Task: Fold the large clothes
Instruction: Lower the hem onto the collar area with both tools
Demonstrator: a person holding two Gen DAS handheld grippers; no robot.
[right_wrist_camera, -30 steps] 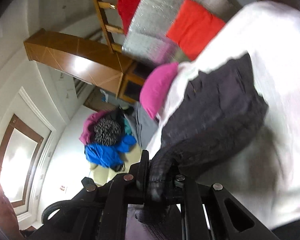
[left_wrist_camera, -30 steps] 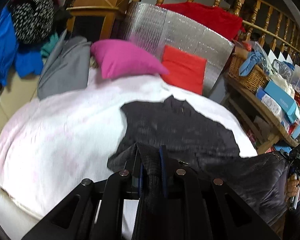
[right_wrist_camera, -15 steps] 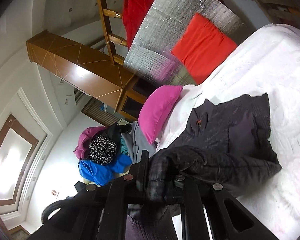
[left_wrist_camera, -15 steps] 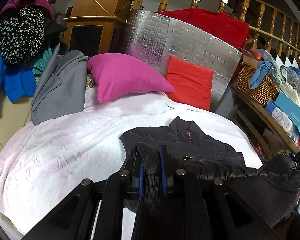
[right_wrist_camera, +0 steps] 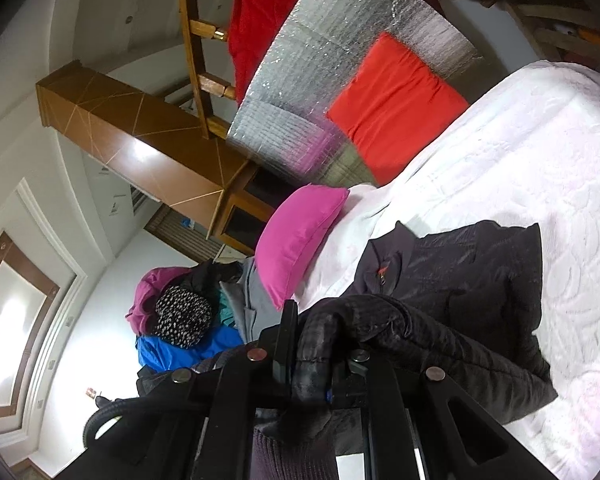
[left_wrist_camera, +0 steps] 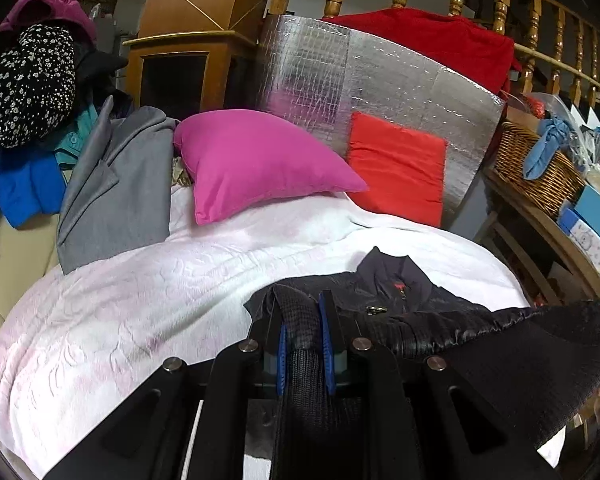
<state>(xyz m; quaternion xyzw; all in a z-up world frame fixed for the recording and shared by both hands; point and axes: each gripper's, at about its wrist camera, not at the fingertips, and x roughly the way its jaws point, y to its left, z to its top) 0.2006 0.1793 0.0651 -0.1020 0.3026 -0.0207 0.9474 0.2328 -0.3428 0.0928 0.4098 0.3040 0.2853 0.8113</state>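
A dark quilted jacket [left_wrist_camera: 404, 292] lies on the white bedspread [left_wrist_camera: 148, 304], collar toward the pillows. My left gripper [left_wrist_camera: 303, 312] is shut on the jacket's ribbed hem and holds it above the bed. My right gripper [right_wrist_camera: 312, 344] is shut on another part of the jacket's [right_wrist_camera: 460, 272] lower edge, which bunches over its fingers. The lifted lower part is doubled toward the collar over the jacket's upper half. The right wrist view is rolled sideways.
A pink pillow [left_wrist_camera: 256, 160], a red cushion [left_wrist_camera: 396, 168] and a silver foil panel [left_wrist_camera: 364, 72] stand at the bed's head. A grey garment [left_wrist_camera: 116, 184] and piled clothes [left_wrist_camera: 24, 88] lie at the left. A shelf with a wicker basket [left_wrist_camera: 540, 168] stands at the right.
Both grippers have carried the jacket's lower edge toward the collar, so the jacket has doubled over and shows shorter on the bed. The views have steadied.
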